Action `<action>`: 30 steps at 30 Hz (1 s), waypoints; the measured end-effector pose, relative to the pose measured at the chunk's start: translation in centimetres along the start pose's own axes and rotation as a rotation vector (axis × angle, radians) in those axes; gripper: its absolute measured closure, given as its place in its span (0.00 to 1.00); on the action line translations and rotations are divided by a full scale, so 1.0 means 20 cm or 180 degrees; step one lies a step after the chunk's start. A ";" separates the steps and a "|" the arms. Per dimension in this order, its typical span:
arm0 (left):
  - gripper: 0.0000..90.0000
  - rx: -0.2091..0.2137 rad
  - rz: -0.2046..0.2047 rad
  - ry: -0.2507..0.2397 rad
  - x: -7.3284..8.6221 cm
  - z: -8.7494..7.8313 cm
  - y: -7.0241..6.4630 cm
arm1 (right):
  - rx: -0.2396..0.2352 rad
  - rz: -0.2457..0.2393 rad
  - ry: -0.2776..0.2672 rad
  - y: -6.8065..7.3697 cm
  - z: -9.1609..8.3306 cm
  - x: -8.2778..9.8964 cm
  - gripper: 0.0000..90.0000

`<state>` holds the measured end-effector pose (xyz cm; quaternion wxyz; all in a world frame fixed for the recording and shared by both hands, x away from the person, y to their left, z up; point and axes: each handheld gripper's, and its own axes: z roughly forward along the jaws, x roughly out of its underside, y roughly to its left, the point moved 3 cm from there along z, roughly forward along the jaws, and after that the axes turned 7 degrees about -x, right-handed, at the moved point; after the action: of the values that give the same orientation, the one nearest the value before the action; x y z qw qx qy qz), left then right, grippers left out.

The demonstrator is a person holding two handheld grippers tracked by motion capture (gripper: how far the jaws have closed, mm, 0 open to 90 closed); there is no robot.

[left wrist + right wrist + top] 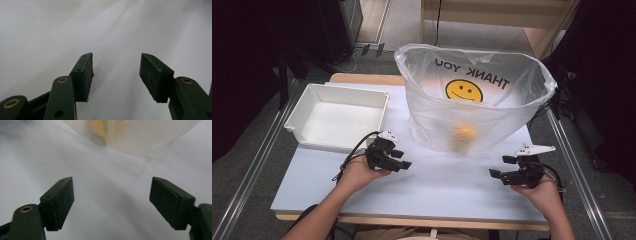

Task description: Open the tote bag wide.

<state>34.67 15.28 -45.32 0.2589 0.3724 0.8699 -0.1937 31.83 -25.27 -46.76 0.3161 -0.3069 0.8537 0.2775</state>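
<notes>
Two hand-held claws rest low over a white-covered desk [437,190] in front of a translucent plastic bag [472,107] printed with a smiley face and "THANK YOU", which stands open-mouthed at the centre right of the high view. A blurred yellow-orange object [464,134] sits at the bottom of the bag, seen through its front wall; what it is cannot be told. The left claw [401,159], at lower centre-left, points toward the bag with its jaws spread wide and nothing between them, as the left gripper view confirms with bare white surface between the pads [86,76]. The right claw [503,167], at lower right, likewise stands wide open and empty, aimed left toward the bag's base, whose lower edge [130,137] fills the top of the right gripper view. An empty white bin [337,117] sits at the upper left of the desk, just beside the bag. The work appears to be at the approach stage: both claws are near the bag but apart from it. The next move likely calls for closing in on the bag, perhaps its rim or sides, and pinching the thin film without crushing it.
</notes>
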 end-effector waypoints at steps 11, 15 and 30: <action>0.47 -0.0011 0.0034 0.0086 0.01 0.02 -0.01 | 0.0011 0.0073 -0.0060 -0.02 -0.01 -0.01 0.35; 0.46 -0.0005 0.0033 0.0060 0.01 0.02 0.00 | 0.0028 0.0031 -0.0124 -0.01 -0.02 -0.02 0.39; 0.45 -0.0024 0.0030 0.0038 0.01 0.01 0.01 | 0.0042 0.0041 -0.0155 -0.02 -0.03 -0.02 0.46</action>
<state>34.73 15.32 -45.62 0.2560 0.3766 0.8704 -0.1870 32.15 -25.80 -46.10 0.3370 -0.2925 0.8496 0.2813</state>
